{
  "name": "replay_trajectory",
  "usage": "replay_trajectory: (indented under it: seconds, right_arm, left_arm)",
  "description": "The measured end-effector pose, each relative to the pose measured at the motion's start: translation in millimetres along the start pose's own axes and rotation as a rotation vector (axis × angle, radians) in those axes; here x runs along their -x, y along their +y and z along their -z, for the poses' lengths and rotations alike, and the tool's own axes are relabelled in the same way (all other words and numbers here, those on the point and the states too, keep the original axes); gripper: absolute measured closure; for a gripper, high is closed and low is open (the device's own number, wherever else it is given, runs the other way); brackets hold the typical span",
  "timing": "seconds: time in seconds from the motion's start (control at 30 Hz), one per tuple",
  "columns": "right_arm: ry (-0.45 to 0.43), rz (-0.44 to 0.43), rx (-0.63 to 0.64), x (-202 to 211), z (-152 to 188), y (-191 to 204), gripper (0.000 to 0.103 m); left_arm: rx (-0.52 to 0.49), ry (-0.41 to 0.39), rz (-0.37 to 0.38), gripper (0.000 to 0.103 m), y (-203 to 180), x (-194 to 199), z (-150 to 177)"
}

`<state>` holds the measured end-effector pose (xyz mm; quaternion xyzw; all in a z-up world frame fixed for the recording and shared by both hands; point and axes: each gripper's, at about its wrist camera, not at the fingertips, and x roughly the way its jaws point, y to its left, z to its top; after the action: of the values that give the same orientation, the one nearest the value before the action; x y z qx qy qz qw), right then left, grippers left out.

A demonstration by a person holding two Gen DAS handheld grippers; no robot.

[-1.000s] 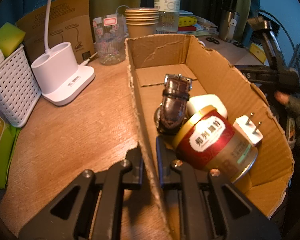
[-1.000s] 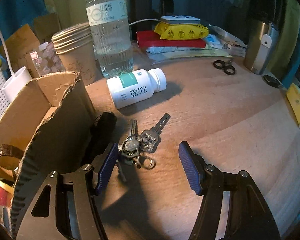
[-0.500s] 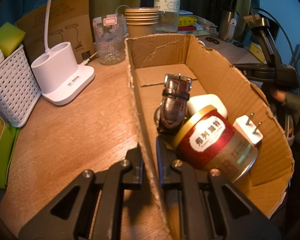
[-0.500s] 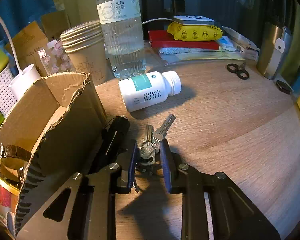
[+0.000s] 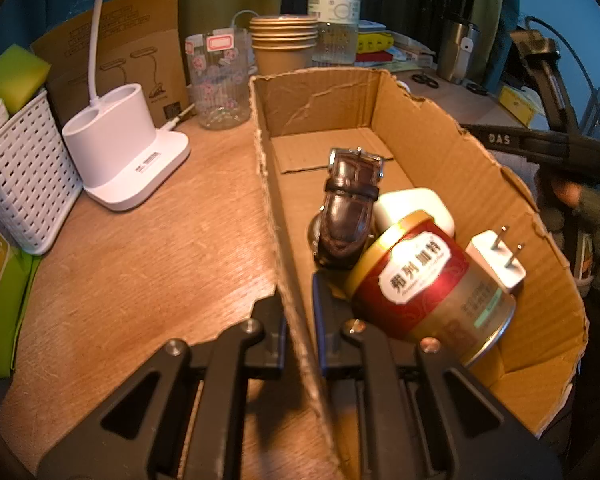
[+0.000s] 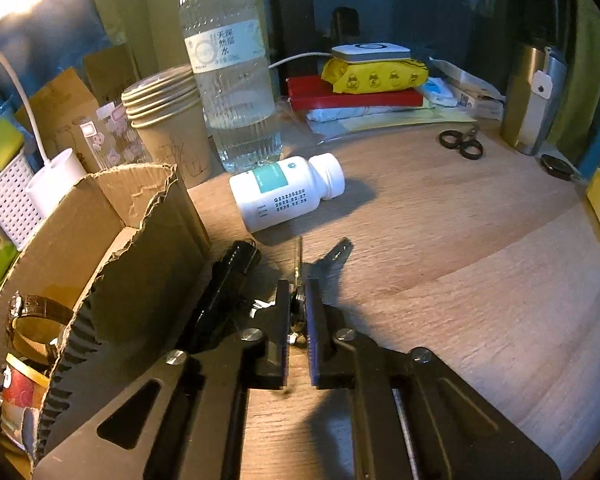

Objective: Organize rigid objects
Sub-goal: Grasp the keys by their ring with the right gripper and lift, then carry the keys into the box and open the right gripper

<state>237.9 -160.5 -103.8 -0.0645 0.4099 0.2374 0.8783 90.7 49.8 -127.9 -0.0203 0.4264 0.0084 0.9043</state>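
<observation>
Keys [image 6: 299, 268] are pinched on the desk [image 6: 460, 264] by the just-closed right gripper [image 6: 298, 320] jaws, flanked by a black flashlight [image 6: 228, 280] and pill bottle [image 6: 288, 192]. Left gripper [image 5: 298, 320] jaws are clenched on the cardboard box [image 5: 440, 152] wall.

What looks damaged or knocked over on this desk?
The cardboard box has ragged, torn top edges. A white pill bottle lies on its side on the desk, and the red tin lies tipped over inside the box.
</observation>
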Motion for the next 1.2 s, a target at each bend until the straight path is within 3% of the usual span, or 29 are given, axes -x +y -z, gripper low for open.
replay_trajectory:
  seconds: [0.6,1.2]
  right_arm:
    - [-0.132,0.011,0.029,58.1,-10.0,13.4,0.099]
    - [-0.257,-0.041,0.159,124.1,-16.3,70.5,0.099]
  left_arm:
    - [0.000,0.000,0.000,0.092,0.0,0.0,-0.1]
    - [0.000,0.000,0.000,0.092,0.1,0.0,-0.1]
